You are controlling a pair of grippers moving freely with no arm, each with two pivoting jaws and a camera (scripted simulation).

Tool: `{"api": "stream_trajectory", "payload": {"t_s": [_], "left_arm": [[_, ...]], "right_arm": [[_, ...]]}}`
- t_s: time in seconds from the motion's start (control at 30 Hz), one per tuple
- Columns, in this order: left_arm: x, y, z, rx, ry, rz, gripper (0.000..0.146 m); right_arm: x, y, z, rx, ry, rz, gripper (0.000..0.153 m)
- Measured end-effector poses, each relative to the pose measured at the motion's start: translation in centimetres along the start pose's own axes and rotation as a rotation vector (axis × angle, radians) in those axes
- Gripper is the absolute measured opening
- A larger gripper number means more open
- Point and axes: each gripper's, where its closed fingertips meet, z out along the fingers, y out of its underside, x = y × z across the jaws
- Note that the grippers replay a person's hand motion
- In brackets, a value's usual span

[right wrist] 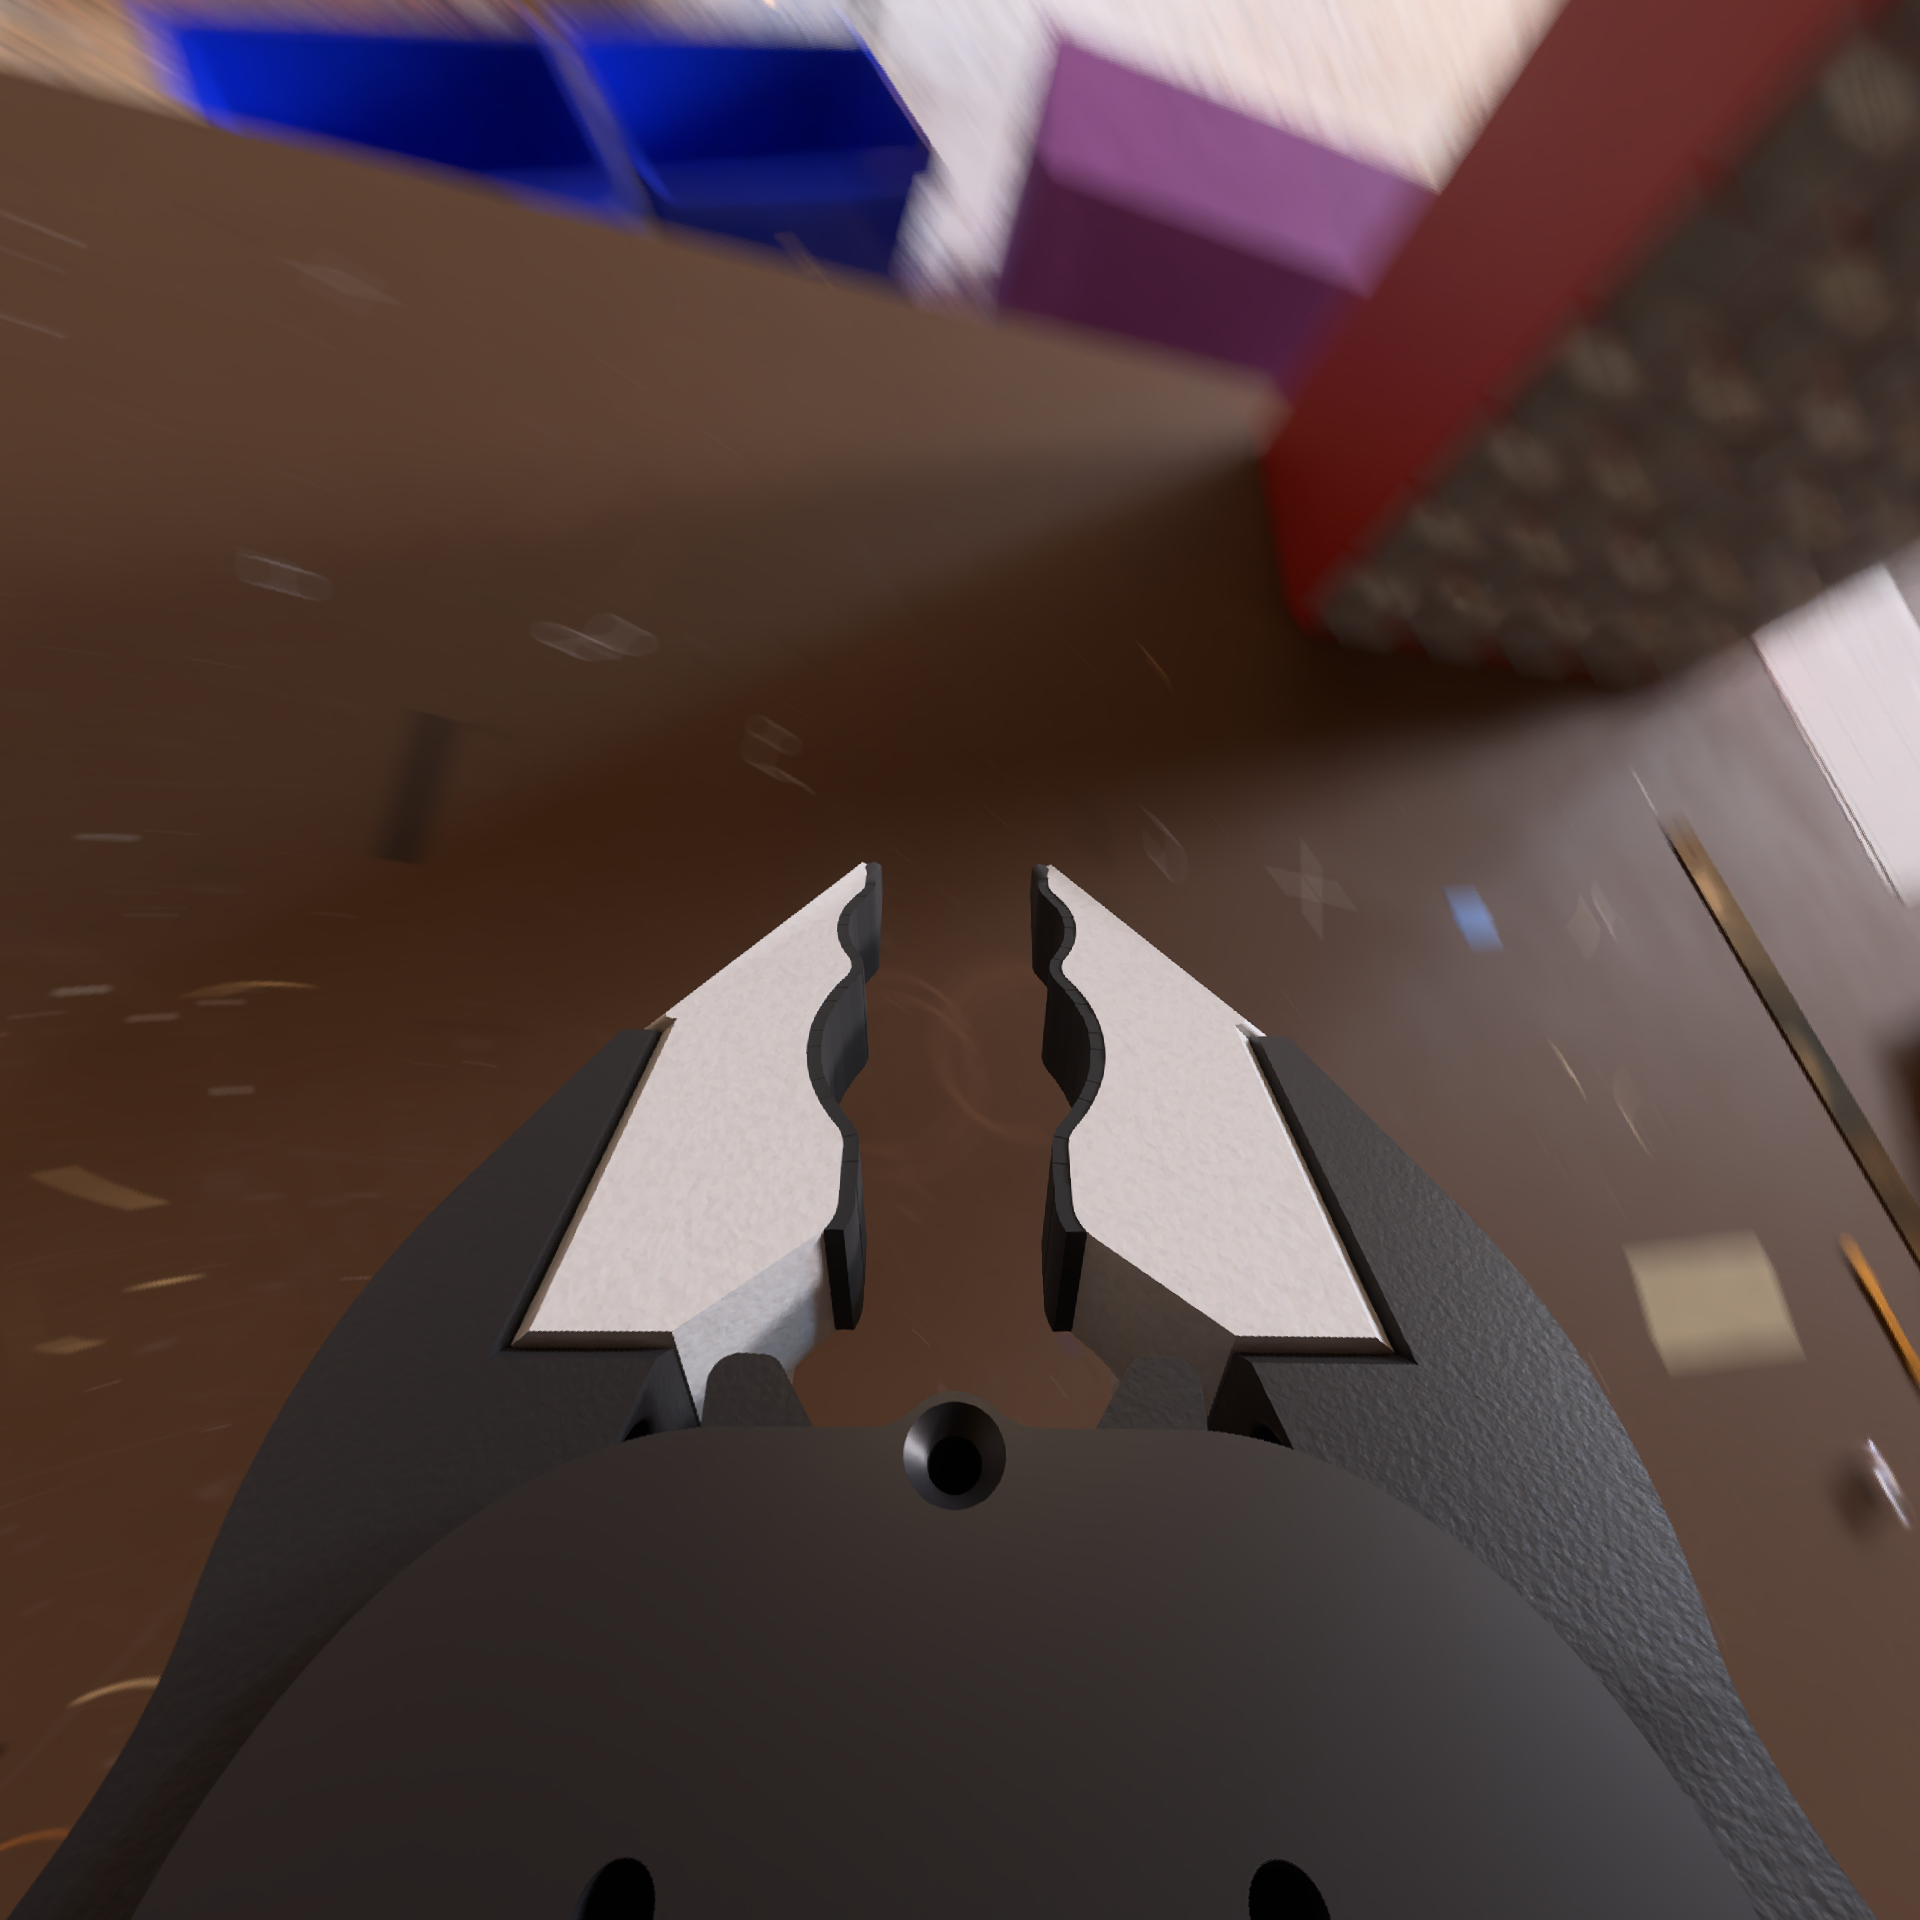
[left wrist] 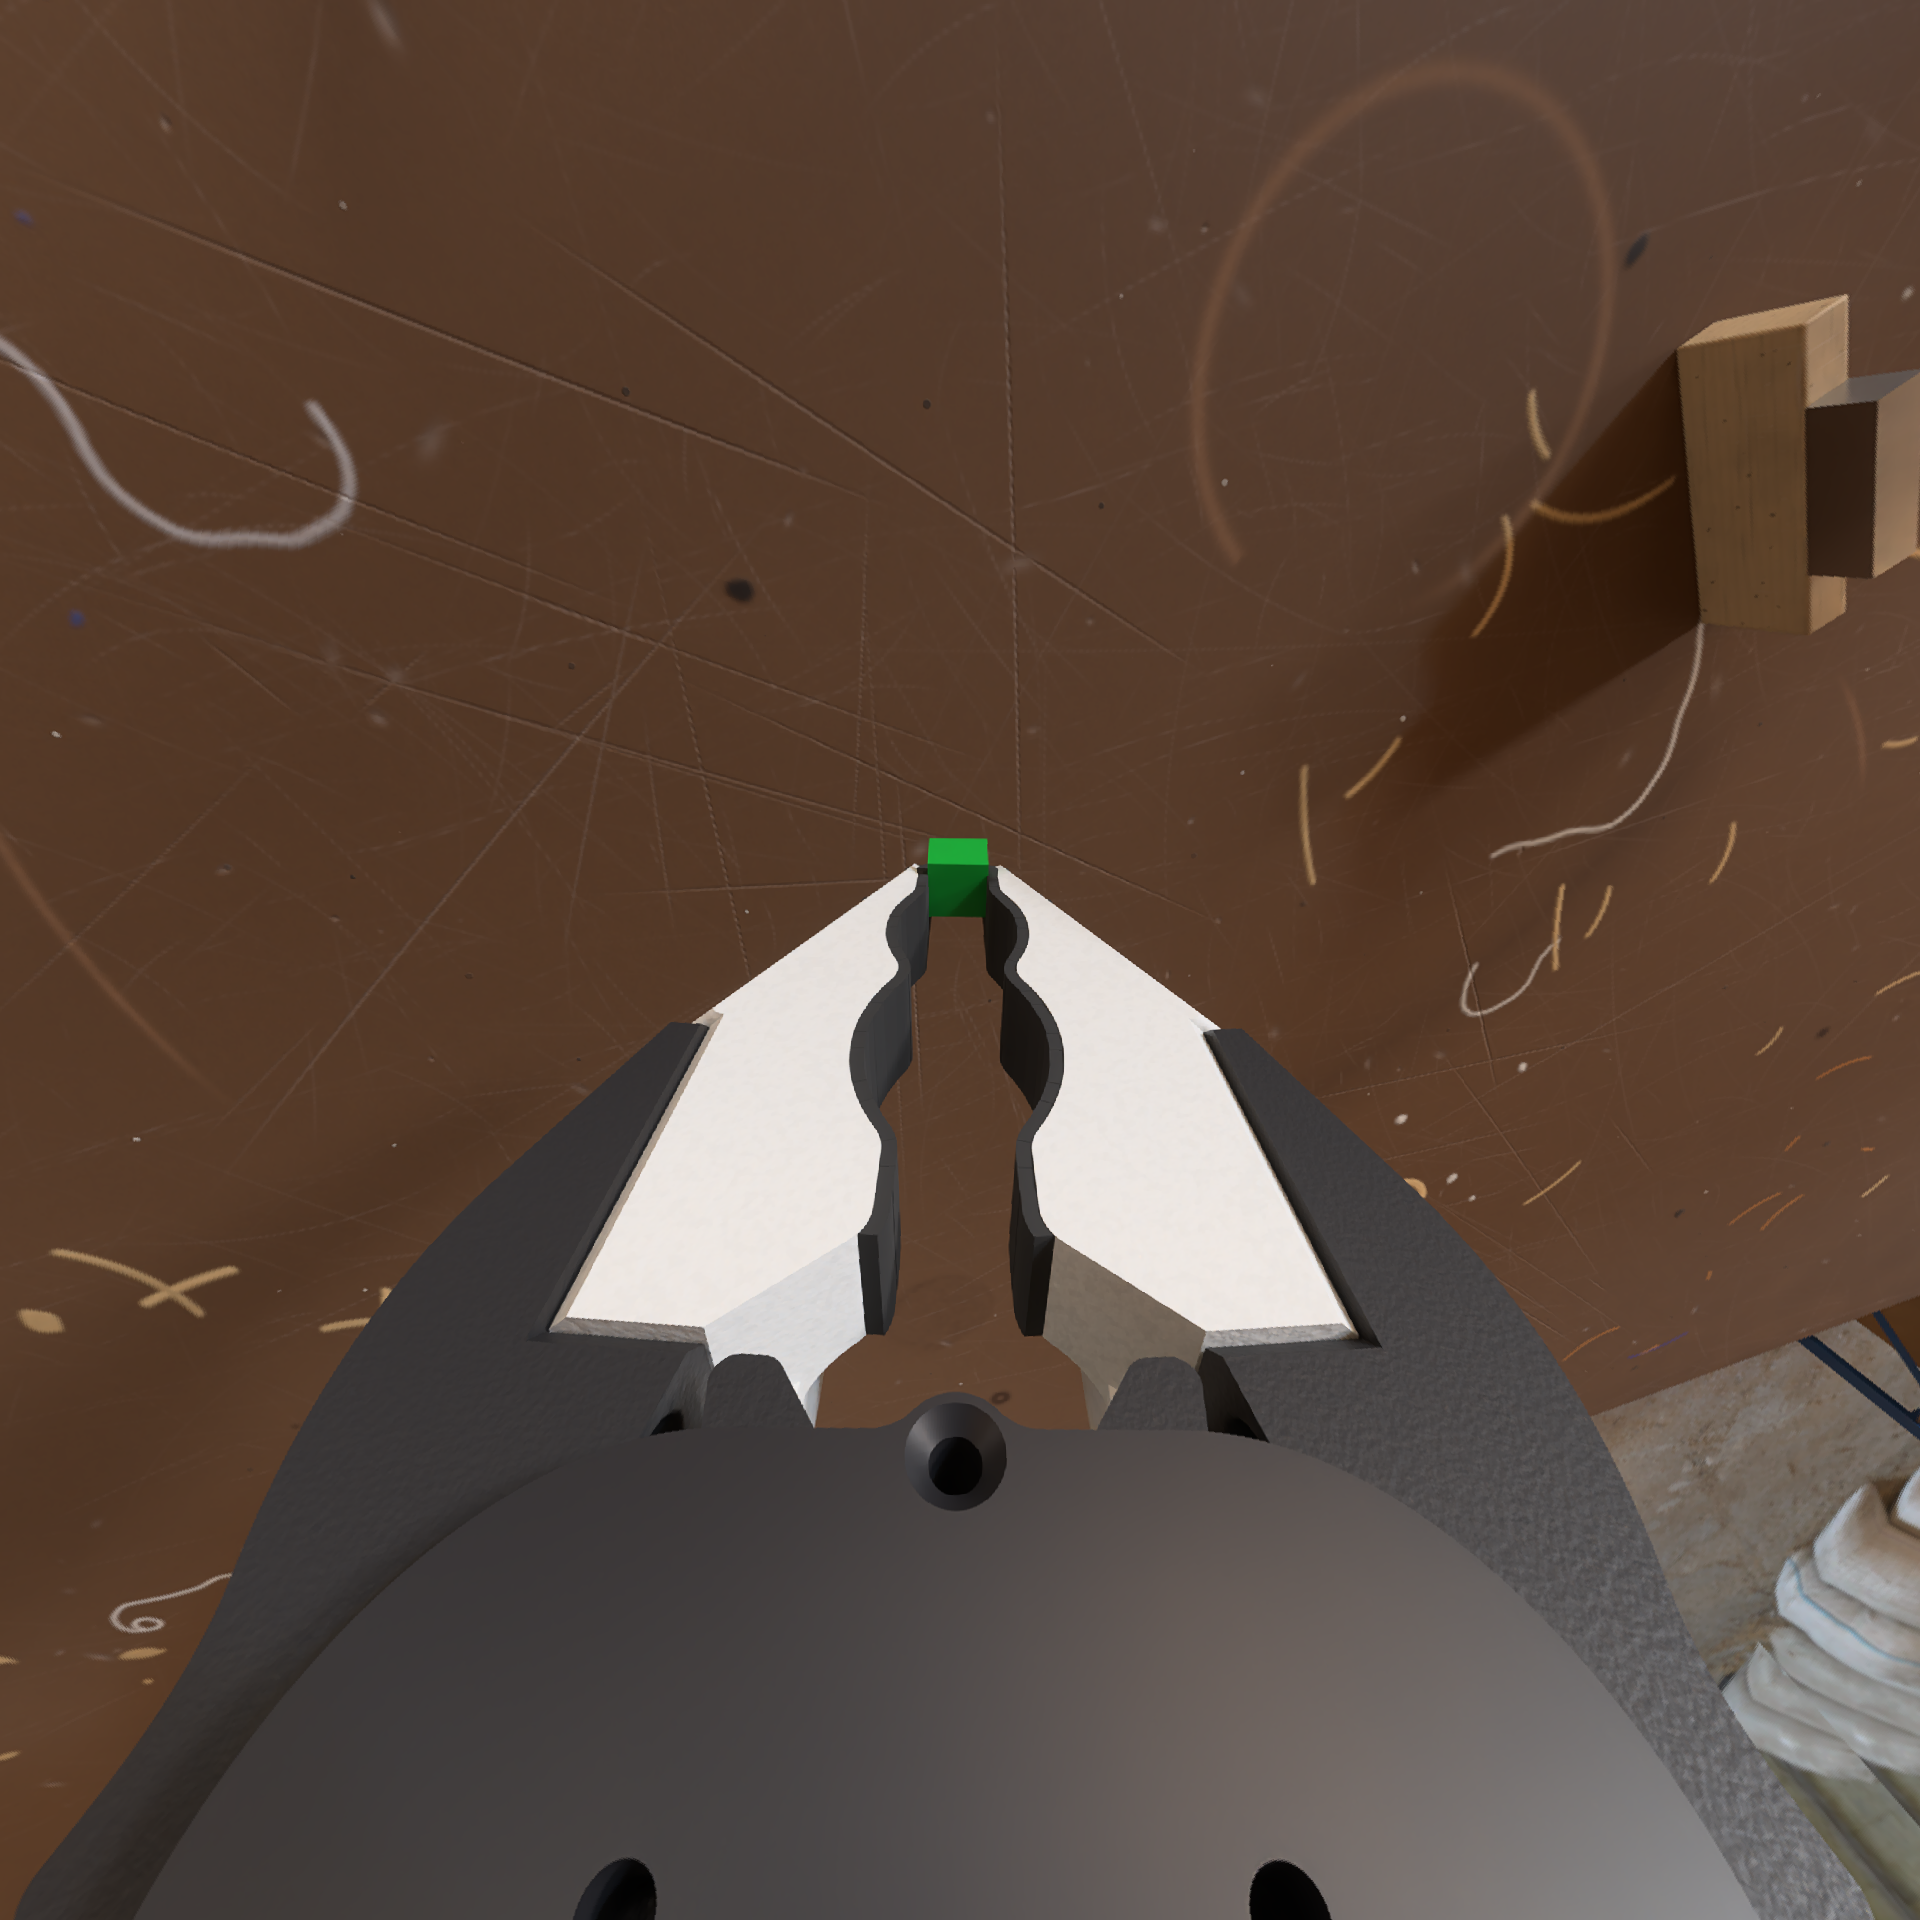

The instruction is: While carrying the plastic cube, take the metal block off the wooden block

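One step done: my left gripper pinches the plastic cube; right gripper gapes empty, metal block still on wooden block, far right.

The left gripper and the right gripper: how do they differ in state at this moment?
The left gripper is shut on the green plastic cube at its fingertips; the right gripper holds nothing. The left jaws stand narrow at the tips; the right jaws stand clearly apart. Both have white fingers with dark wavy pads.
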Motion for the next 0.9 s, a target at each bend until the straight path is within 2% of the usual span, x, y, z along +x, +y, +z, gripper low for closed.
{"api": "stream_trajectory", "payload": {"t_s": [0.03, 0.1, 0.17, 0.2, 0.27, 0.37, 0.43, 0.5, 0.7, 0.9], "left_arm": [[0.0, 0.0, 0.0, 0.004, 0.003, 0.0, 0.009], [-0.1, 0.0, 0.0, 0.014, 0.008, 0.0, 0.009], [-0.3, 0.0, 0.0, 0.021, 0.01, -0.001, 0.009], [-0.3, 0.0, 0.0, 0.023, 0.01, -0.002, 0.009], [-0.4, 0.0, -0.1, 0.027, 0.006, -0.002, 0.009], [-0.4, 0.0, 0.0, 0.028, 0.003, -0.005, 0.009], [-0.4, 0.1, 0.0, 0.023, 0.009, -0.012, 0.009], [-0.4, 0.1, 0.0, 0.013, 0.014, -0.015, 0.009], [-0.4, 0.1, 0.0, -0.025, 0.017, -0.036, 0.009], [-0.4, 0.2, 0.2, -0.055, 0.042, -0.059, 0.009]], "right_arm": [[-3.5, -1.8, -1.4, 0.102, -0.089, -0.048, 0.029], [-11.8, -3.6, -3.5, 0.195, -0.372, -0.116, 0.041], [-19.5, -3.3, -3.8, 0.114, -0.618, -0.117, 0.05], [-22.8, -2.6, -3.3, 0.033, -0.697, -0.112, 0.051], [-28.1, -0.3, -1.3, -0.148, -0.766, -0.11, 0.051], [-33.6, 3.9, 1.9, -0.388, -0.76, -0.14, 0.051], [-35.5, 6.1, 3.4, -0.507, -0.708, -0.178, 0.05], [-36.3, 7.3, 4.5, -0.555, -0.644, -0.2, 0.049], [-37.6, 10.3, 5.0, -0.759, -0.589, -0.146, 0.039], [-37.9, 10.6, 5.1, -0.787, -0.518, -0.129, 0.01]]}}
